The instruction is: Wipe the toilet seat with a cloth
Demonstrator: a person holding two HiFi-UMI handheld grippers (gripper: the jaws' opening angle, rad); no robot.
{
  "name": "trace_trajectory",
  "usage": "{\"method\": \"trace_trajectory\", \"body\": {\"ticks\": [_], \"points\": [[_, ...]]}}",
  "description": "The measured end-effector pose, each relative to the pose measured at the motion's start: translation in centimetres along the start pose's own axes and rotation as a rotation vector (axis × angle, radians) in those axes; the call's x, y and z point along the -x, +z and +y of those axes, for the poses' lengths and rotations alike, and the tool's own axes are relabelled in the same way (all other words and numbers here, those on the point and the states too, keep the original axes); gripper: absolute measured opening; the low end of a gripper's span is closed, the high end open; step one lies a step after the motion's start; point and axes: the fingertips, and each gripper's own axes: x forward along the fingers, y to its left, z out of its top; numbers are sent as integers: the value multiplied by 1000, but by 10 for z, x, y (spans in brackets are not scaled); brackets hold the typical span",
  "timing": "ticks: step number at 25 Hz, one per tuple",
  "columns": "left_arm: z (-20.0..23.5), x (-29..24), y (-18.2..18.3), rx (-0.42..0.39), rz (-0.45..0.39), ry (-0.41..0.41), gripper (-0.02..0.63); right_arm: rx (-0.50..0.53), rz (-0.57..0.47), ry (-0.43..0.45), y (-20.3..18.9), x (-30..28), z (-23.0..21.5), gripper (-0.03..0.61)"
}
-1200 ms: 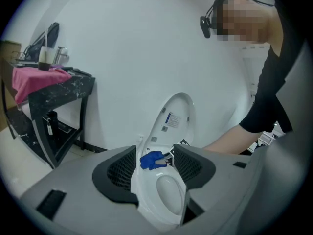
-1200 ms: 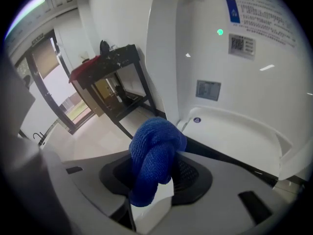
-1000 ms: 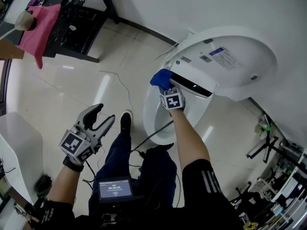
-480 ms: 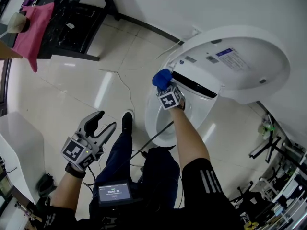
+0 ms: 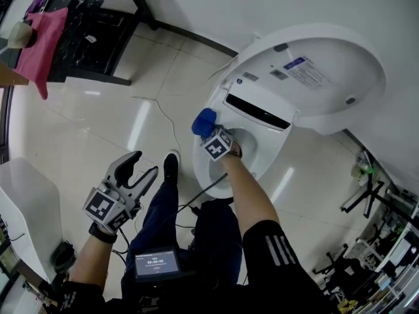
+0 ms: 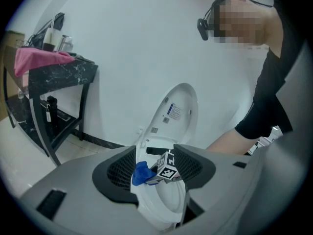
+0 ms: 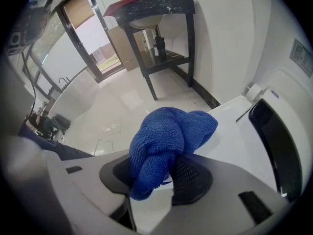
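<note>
Holding: blue cloth point(image 7: 165, 140), bunched, pinched in jaws of right gripper point(image 5: 209, 131), at left rear rim of toilet seat point(image 5: 200, 161). Left gripper point(image 5: 137, 170): jaws apart, empty, well away from seat. Hazard, judged: loose bunch may snag on seat edge and slip into bowl point(image 6: 168, 202).

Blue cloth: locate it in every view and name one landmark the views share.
Head view: blue cloth centre, at the left edge of the toilet seat.
Left gripper view: low centre, far off on the seat.
Right gripper view: centre, clamped by the right gripper.
Shared landmark: the black slot behind the seat.
</note>
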Motion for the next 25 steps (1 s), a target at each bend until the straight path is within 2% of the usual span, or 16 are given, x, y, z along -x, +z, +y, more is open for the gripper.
{"method": "trace_trajectory", "body": {"ticks": [3, 5, 10, 12, 17, 20, 25], "points": [[-9, -1, 0, -14, 4, -10, 233, 7, 46, 76, -18, -4, 24, 193], [-6, 3, -7, -42, 1, -3, 233, 6, 29, 84, -17, 2, 28, 193], [-17, 7, 8, -68, -21, -14, 234, -164, -176, 48, 5, 41, 14, 192], [-24, 8, 19, -68, -31, -20, 233, -192, -250, 23, 14, 62, 6, 192], [-42, 0, 49, -99, -64, -36, 233, -147, -347, -38, 28, 124, -5, 192], [-41, -2, 54, -138, -75, -36, 233, -144, -402, -67, 37, 170, -6, 192], [-86, -1, 90, -173, -90, -77, 233, -136, -506, -116, 45, 254, 1, 192]]}}
